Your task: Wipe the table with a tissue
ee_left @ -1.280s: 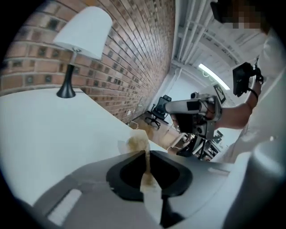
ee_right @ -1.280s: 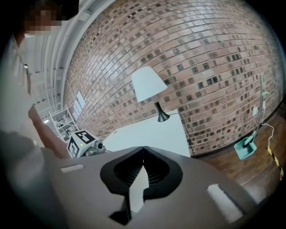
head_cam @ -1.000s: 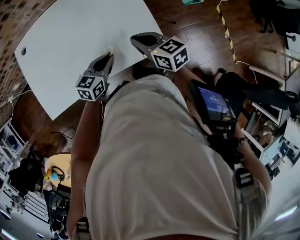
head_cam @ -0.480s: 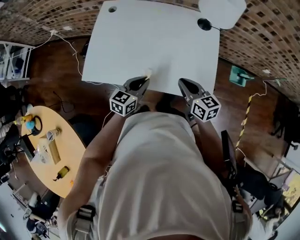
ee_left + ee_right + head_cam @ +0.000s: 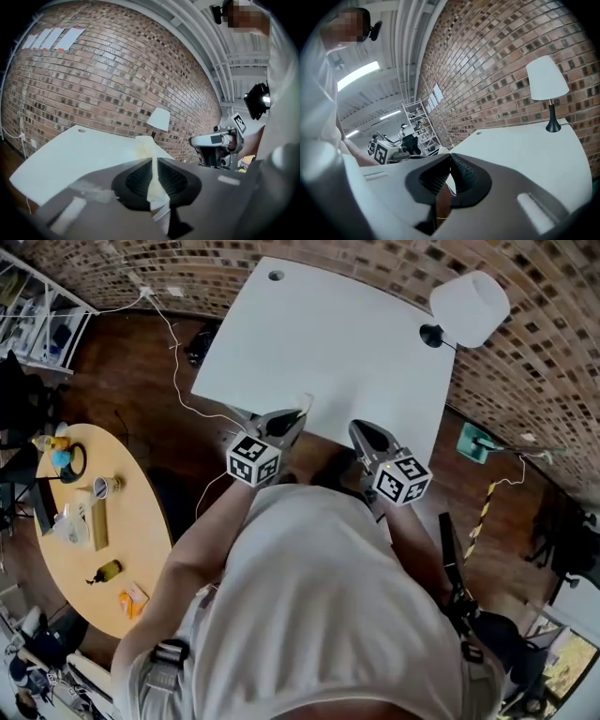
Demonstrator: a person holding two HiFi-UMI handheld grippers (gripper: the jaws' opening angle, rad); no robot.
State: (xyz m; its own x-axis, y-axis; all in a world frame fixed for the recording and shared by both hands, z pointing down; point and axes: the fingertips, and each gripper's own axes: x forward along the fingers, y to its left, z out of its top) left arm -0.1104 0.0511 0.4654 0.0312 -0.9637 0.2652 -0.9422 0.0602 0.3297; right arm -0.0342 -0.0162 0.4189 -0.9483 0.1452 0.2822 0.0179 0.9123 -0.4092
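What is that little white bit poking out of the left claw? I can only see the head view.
Observer: The left gripper view shows it up close. It is a thin white paper tissue, squeezed flat in the shut left claw.
Operator: Does the other one hold some too?
Observer: No. In the right gripper view the right claw is shut, its tips touching, with nothing between them.
Operator: Is there anything else I can't see?
Observer: Yes. The left gripper view shows a row of pale paper sheets stuck high on the red brick wall.
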